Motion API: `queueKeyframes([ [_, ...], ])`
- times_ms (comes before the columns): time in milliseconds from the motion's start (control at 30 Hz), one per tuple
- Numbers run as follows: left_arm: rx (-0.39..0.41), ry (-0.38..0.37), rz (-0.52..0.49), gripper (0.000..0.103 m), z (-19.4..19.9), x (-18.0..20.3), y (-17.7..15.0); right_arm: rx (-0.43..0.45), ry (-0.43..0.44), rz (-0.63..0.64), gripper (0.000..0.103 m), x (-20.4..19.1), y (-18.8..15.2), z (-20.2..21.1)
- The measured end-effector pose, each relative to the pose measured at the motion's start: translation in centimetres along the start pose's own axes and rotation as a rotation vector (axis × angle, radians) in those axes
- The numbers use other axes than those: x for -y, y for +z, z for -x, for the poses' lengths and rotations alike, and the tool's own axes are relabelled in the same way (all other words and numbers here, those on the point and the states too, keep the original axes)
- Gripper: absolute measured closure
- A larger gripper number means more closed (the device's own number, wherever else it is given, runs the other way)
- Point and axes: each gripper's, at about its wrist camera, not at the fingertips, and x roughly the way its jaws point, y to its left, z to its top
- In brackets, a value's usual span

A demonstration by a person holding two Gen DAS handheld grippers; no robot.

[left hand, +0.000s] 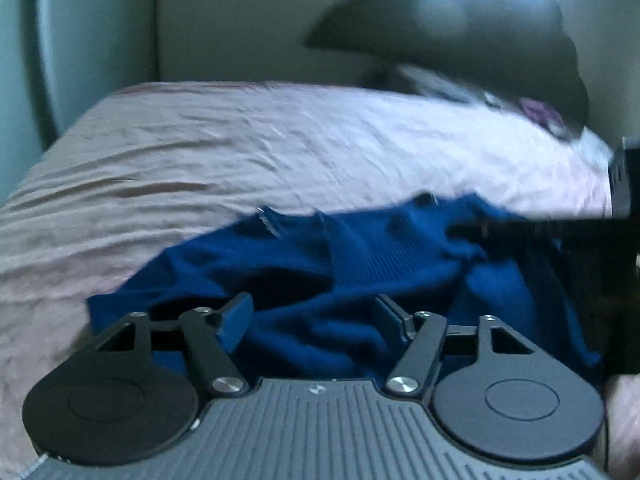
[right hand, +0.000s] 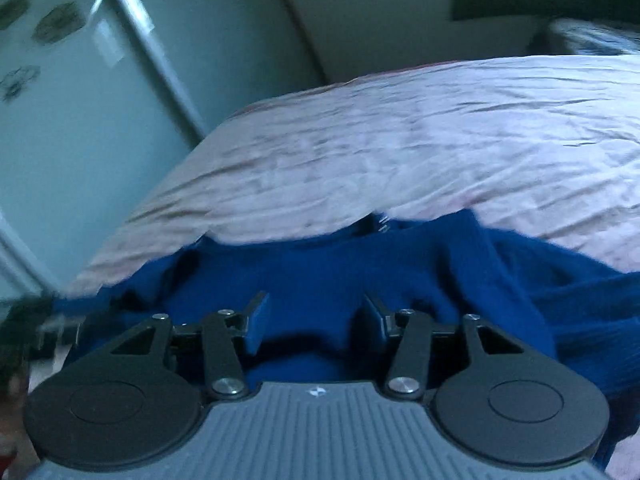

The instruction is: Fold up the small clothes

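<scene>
A wide bed [left hand: 240, 152] with a wrinkled pale pink sheet stretches away bare to its far edge, where a wall and pale cupboard doors [right hand: 80, 120] stand. A rumpled blue knit garment [left hand: 360, 264] lies bunched along the bed's near edge. The left tool [left hand: 316, 320] and the right tool [right hand: 316, 320] each hang above it, fingers apart, gripping nothing.
</scene>
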Motion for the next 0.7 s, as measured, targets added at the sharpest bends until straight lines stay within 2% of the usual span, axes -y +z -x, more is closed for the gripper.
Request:
queueKeyframes([
  [33,-0.005,0.002,0.006,0.034,-0.5,-0.2,0.0,0.013,0.001,-0.024,0.052,0.3,0.1,0.2],
  [67,-0.004,0.018,0.037,0.034,-1.5,-0.7,0.5,0.023,0.008,-0.041,0.045,0.6,0.0,0.4],
  [133,0.008,0.078,0.112,0.035,-2.9,-2.3,1.5,0.048,0.018,-0.065,0.037,0.7,0.1,0.8],
  [267,0.049,0.323,0.266,0.039,-3.7,-6.1,3.5,0.097,-0.020,-0.040,0.037,0.3,0.1,2.5],
  [333,0.058,0.339,0.296,0.038,-2.6,-6.9,3.4,0.097,-0.008,0.002,0.036,0.1,0.0,3.5],
  [433,0.045,0.281,0.261,0.033,-1.3,-6.1,2.0,0.035,0.030,0.061,0.021,0.0,-0.3,3.6],
  [500,0.020,0.271,0.190,0.029,-1.4,-4.9,1.2,-0.004,-0.022,0.079,0.020,0.4,-0.6,2.6],
  [533,0.003,0.289,0.141,0.028,-1.8,-4.3,0.8,-0.010,-0.069,0.075,0.021,0.7,-0.7,2.1],
  [600,-0.017,0.373,0.068,0.028,-2.4,-3.5,-0.1,0.020,-0.140,0.057,0.021,0.8,-0.9,2.2],
  [700,0.025,0.412,0.063,0.028,-1.3,-3.4,-0.9,0.083,-0.152,0.111,0.020,-1.3,-1.6,4.0],
])
